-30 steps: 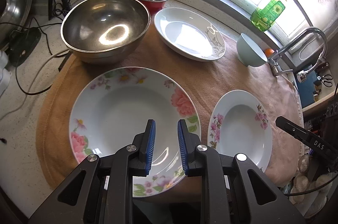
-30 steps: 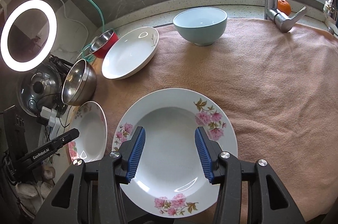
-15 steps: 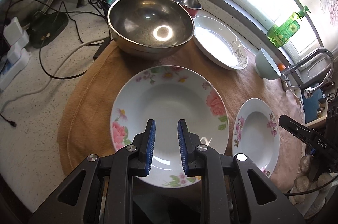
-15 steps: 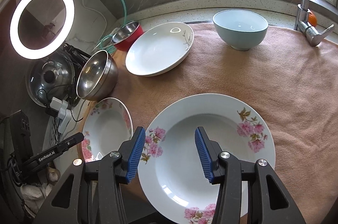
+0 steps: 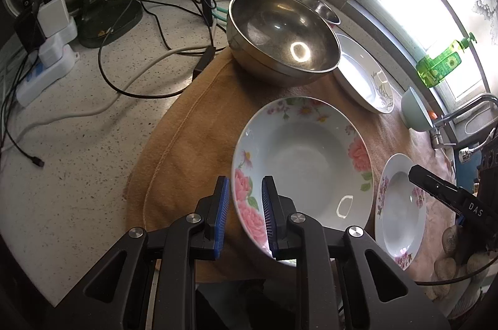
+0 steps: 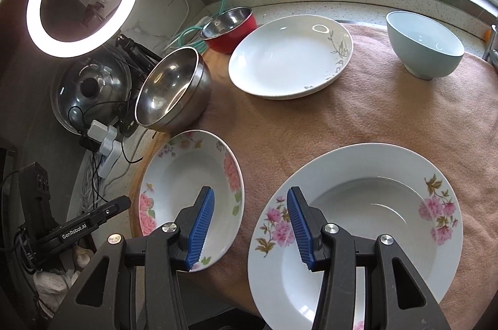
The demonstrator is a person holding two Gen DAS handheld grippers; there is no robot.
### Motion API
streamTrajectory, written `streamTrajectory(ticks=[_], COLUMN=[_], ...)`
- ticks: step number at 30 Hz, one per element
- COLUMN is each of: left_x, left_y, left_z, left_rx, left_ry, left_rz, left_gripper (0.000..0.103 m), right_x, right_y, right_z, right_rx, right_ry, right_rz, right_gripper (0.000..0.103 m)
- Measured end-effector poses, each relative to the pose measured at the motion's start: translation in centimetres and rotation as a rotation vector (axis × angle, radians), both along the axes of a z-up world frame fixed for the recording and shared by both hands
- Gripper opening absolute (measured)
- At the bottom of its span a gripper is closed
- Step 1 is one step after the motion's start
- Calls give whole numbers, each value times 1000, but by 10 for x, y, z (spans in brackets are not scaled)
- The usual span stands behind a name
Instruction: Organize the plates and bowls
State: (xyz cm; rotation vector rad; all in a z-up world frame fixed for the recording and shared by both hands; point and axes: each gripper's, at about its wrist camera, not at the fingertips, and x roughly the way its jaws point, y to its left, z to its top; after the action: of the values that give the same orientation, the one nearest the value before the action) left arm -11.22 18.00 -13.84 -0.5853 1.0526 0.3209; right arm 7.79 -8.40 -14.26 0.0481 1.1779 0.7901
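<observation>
The rose-patterned plate (image 5: pixel 303 171) lies flat, face up, on the tan towel (image 5: pixel 193 143), round and deep-welled, just in front of the steel bowl (image 5: pixel 281 34). My left gripper (image 5: pixel 244 216) straddles its near-left rim, jaws narrowly parted, nothing pinched. My right gripper (image 6: pixel 249 225), spread, hangs over the near-left rim of the pink-flowered plate (image 6: pixel 373 221).

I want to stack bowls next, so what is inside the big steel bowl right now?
The big steel bowl looks empty: only bare metal and light reflections show inside. In the right wrist view its near wall hides part of the bottom.
</observation>
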Motion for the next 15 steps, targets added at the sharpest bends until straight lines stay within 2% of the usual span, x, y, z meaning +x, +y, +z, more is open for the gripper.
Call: streamTrajectory(ticks=[3, 7, 15], left_x=[-2, -3, -3], left_y=[7, 11, 14], left_z=[-5, -10, -21], left_rx=[-10, -22, -49], left_ry=[8, 16, 31], left_rz=[11, 15, 17], left_gripper=[20, 20, 20], right_x=[-1, 0, 2], right_y=[12, 26, 41], right_z=[-4, -12, -27], right_rx=[-10, -30, -64], right_ry=[1, 14, 30], right_rz=[27, 59, 91], right_gripper=[44, 37, 36])
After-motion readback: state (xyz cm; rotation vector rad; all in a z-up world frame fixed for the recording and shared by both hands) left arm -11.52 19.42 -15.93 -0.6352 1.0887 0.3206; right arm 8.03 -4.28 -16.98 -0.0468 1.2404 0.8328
